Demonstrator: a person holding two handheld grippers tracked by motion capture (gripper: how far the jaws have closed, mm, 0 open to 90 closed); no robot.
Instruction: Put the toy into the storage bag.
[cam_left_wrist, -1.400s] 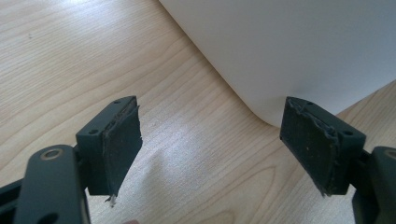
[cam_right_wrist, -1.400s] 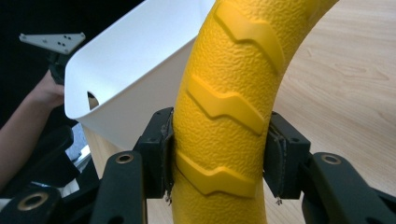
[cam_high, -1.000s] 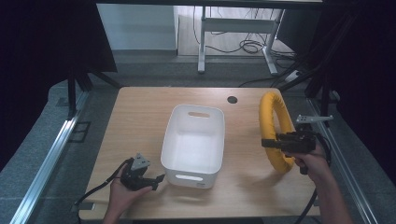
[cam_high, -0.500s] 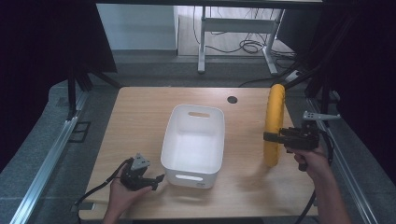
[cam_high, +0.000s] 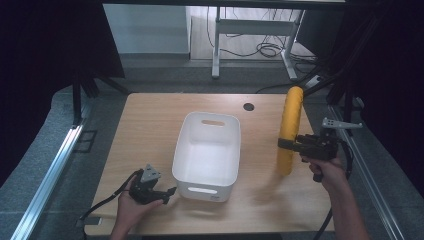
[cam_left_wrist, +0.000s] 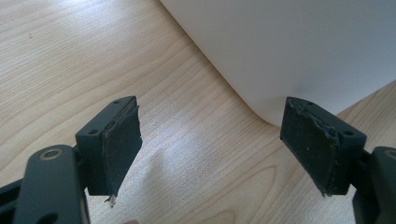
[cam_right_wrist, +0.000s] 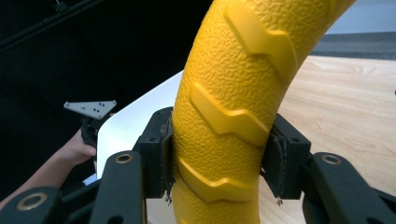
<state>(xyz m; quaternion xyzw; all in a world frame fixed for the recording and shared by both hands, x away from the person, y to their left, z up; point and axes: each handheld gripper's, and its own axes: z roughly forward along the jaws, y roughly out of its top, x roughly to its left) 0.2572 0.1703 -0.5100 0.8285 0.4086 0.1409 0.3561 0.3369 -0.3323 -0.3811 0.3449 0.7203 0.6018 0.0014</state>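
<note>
A white plastic bin (cam_high: 207, 150) sits in the middle of the wooden table (cam_high: 150, 125), its long side running away from the camera in the high view. Its inside looks bare white, with a handle slot near the far rim and another in the near wall.

Right of centre in that view, the right gripper (cam_high: 286, 143) is clamped on a yellow ring (cam_high: 289, 127), seen edge-on and standing upright above the tabletop to the right of the bin. In the right gripper view both black pads press the ring's (cam_right_wrist: 233, 107) textured, ridged surface.

At lower left, the left gripper (cam_high: 169, 192) rests low just beside the bin's near left corner. Its jaws stand wide apart with only tabletop between them.
</note>
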